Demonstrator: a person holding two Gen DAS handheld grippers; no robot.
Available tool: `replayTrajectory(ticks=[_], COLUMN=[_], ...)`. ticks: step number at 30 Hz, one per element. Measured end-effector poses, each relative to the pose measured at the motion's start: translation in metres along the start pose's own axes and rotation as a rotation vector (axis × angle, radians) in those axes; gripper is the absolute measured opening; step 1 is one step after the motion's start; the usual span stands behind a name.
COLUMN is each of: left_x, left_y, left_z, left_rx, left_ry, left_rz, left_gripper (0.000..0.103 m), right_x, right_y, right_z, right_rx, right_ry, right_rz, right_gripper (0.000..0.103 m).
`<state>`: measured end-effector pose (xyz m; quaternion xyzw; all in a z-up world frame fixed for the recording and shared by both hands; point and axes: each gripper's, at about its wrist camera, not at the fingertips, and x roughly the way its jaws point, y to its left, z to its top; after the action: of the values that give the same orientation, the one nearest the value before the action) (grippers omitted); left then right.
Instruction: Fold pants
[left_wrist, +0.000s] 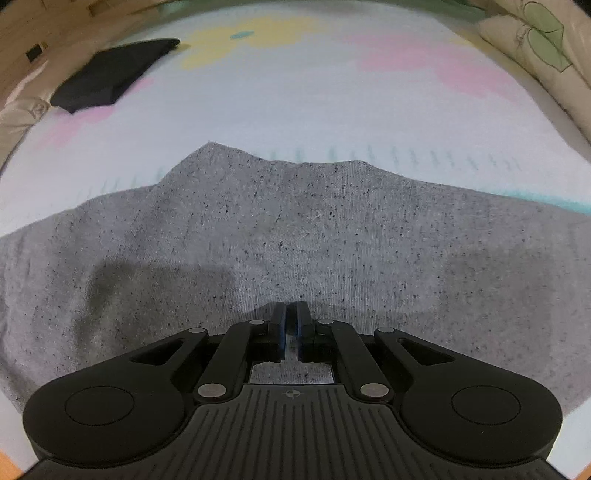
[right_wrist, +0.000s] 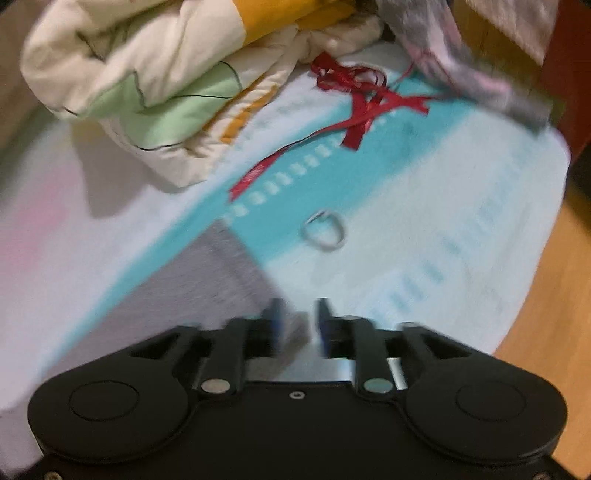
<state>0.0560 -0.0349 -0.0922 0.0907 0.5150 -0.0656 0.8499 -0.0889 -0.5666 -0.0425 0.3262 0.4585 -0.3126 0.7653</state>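
The grey speckled pants (left_wrist: 295, 240) lie spread flat on a pastel bed sheet (left_wrist: 295, 103) and fill the lower half of the left wrist view. My left gripper (left_wrist: 290, 314) is shut with its tips low over the middle of the cloth. Whether a fold is pinched between them I cannot tell. In the blurred right wrist view a corner of the pants (right_wrist: 207, 280) reaches in from the lower left. My right gripper (right_wrist: 298, 314) stands open over that corner's edge, with grey cloth showing in the gap and the pads not pressing on it.
A folded black garment (left_wrist: 110, 74) lies at the far left. A bundled quilt (right_wrist: 129, 74) sits at the back, with red ribbon (right_wrist: 362, 107), a small metal ring (right_wrist: 325, 230) and a grey-pink cloth (right_wrist: 461, 55) on the sheet. Past the bed's right edge is wooden floor (right_wrist: 546, 295).
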Motion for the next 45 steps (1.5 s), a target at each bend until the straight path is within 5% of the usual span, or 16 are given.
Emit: replayTrajectory(ticks=[2,13,16,18,20,21,28,34,39,45], left_x=[0.0,-0.006,-0.018,-0.026,-0.032,-0.034,-0.03,0.001,-0.02,-0.048], left_y=[-0.005,0.003,-0.004,-0.013,-0.027,-0.035,-0.128,-0.187,-0.131,-0.005], left_z=[0.0,0.003,0.007,0.011,0.014,0.017,0.023,0.018,0.034,0.056], left_rx=[0.026,0.01,0.011,0.023,0.038,0.047,0.203,0.338,0.236,0.082], left_ry=[-0.005,-0.019,-0.044,-0.066,-0.076,-0.072,-0.075,-0.035,-0.051,-0.131], left_rz=[0.019,-0.033,-0.078,-0.107,-0.14,-0.159,-0.292,-0.235,-0.282,-0.126], left_gripper=[0.005,0.005,0.005,0.005,0.005,0.005,0.005,0.005,0.005,0.006], right_x=[-0.006,0.033,0.037,0.038,0.039,0.039,0.001,-0.053,-0.096,-0.119], right_y=[-0.001,0.022,0.024,0.023,0.02,0.019,0.033,0.087,0.147,0.237], right_z=[-0.009,-0.029,-0.026,-0.023,-0.02,-0.019,-0.011,-0.014,-0.031,-0.087], right_rx=[0.029,-0.013,0.006,0.033,0.064,0.077,0.056,-0.101,-0.257,-0.487], right_ry=[-0.01,0.129,0.08,0.044,0.022,0.022,-0.044,-0.155,-0.228,-0.224], right_rz=[0.031,0.068,0.082,0.102,0.122,0.144,0.25,0.274,0.309,0.45], right_gripper=[0.064,0.066,0.065,0.058,0.03,0.025,0.02,0.02,0.02,0.02])
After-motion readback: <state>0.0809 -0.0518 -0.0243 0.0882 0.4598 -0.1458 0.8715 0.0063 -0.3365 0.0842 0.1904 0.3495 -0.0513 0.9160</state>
